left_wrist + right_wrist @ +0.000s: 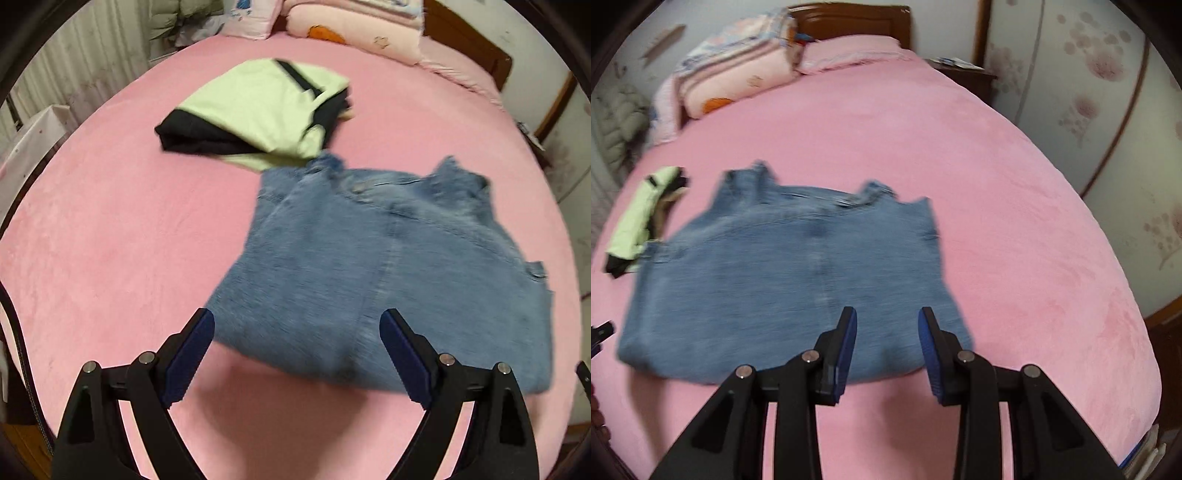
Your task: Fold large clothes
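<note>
Folded jeans (388, 266) on pink bed (110, 221) (both jaws empty)

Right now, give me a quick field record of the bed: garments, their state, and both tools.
surface: pink bed sheet
jeans: blue jeans, folded, lying flat on the sheet
second garment: green and black folded garment, beyond the jeans, its near edge meeting them
left tool: left tool, open wide, holding nothing, above the near edge of the jeans
right tool: right tool, open, nothing between its pads
bedding: pillows and quilt at the headboard
</note>
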{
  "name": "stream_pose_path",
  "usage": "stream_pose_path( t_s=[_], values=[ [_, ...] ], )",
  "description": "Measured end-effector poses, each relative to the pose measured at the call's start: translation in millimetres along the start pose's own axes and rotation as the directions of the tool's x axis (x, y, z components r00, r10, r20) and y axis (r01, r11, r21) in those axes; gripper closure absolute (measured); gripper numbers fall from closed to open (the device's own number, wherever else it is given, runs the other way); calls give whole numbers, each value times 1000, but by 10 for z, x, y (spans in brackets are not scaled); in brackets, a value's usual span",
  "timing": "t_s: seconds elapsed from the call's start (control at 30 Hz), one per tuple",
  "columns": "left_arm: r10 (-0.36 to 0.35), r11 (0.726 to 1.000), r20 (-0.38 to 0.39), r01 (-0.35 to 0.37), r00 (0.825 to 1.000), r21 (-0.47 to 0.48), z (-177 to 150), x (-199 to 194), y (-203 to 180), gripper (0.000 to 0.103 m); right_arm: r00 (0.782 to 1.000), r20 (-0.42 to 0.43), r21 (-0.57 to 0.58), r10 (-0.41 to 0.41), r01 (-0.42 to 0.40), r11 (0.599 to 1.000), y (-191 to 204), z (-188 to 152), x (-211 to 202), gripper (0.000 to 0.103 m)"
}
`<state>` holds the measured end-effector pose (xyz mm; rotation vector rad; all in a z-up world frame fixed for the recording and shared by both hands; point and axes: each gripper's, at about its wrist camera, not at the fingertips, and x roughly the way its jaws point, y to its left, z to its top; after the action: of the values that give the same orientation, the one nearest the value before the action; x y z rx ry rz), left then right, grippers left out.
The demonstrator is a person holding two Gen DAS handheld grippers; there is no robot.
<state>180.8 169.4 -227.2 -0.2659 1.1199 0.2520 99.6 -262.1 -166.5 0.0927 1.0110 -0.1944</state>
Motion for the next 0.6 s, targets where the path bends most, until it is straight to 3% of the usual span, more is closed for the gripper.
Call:
stream_pose_path(
  t_s=[0.23,0.6],
  values=[
    [-57,997,6,57,998,48,-29,-724,-265,13,991,19,-75,129,-127,989,520,42,-572,69],
    [-98,995,-33,98,995,11,-50,-1272,-233,13,953,13,-224,304,-293,929,1075,165,-1167,69]
  ],
)
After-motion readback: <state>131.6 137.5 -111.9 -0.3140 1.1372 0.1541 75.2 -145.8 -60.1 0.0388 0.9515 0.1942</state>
